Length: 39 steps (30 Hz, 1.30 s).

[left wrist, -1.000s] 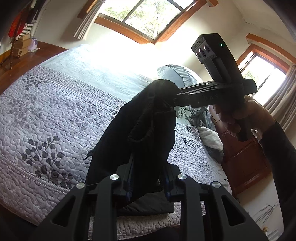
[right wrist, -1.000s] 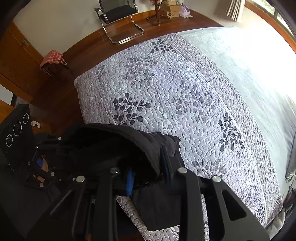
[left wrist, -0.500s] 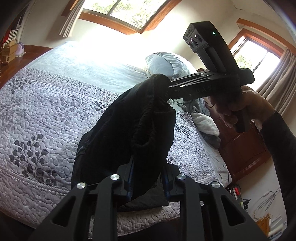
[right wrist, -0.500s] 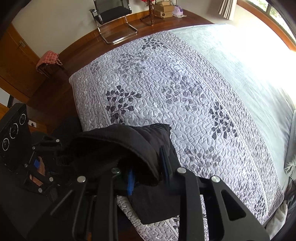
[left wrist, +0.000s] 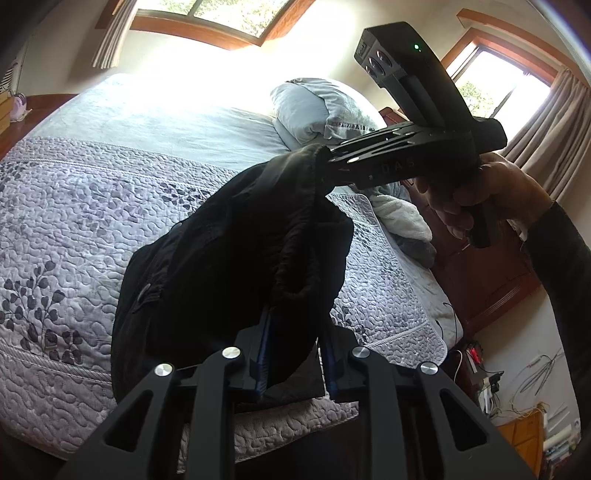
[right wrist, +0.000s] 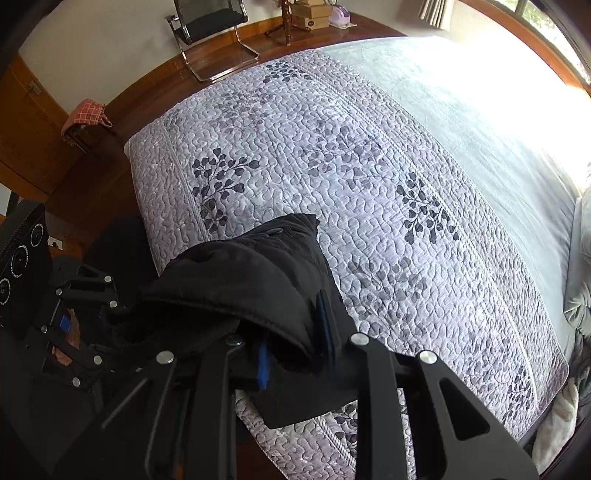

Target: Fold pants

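The black pants (left wrist: 236, 258) hang bunched between both grippers above the near edge of the bed. My left gripper (left wrist: 295, 332) is shut on one end of the waistband. My right gripper (right wrist: 295, 332) is shut on the other end; in the left wrist view the right gripper (left wrist: 328, 162) holds the cloth up at centre right. The pants (right wrist: 251, 273) drape down onto the quilt (right wrist: 332, 166), with the lower part resting near the bed's edge. The left gripper (right wrist: 74, 314) shows at the far left of the right wrist view.
A grey pillow (left wrist: 317, 110) and rumpled bedding (left wrist: 402, 221) lie at the head of the bed. A chair (right wrist: 210, 33) and a small stool with a checked cloth (right wrist: 86, 118) stand on the wooden floor. A wooden nightstand (left wrist: 491, 280) and cables (left wrist: 476, 362) are beside the bed.
Both grippers have moved with the pants further over the bed, and the right gripper has risen a little. The pants' lower part has spread onto the quilt.
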### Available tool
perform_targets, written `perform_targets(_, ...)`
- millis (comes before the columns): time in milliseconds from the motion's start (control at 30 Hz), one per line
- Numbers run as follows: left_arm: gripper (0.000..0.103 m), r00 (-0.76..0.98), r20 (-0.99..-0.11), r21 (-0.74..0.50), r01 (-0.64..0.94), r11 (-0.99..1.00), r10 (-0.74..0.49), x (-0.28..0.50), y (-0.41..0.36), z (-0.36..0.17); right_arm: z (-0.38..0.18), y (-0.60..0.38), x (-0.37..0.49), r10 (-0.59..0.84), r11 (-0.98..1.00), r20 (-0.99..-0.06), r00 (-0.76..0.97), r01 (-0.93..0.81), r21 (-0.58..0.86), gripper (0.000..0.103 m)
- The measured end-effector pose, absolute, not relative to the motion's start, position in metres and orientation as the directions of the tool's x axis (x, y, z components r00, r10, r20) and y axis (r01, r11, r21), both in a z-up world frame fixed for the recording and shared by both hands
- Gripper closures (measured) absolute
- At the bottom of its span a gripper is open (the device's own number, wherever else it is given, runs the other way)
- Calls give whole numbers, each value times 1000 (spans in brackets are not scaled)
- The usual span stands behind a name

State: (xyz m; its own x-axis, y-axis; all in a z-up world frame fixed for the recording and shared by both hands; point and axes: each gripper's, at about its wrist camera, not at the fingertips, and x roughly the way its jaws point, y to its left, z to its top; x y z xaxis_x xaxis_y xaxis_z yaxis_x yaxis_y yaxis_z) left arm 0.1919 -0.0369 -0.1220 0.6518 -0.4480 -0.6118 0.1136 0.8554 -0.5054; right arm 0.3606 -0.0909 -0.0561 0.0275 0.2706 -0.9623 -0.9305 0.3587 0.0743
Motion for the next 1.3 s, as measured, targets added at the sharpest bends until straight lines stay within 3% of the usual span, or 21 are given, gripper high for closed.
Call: perform_targets(1300,83,483,-726,-466,178,867,-489,240,-127,-199,-151,-178,386,219,334,-974,61,-942,16,89)
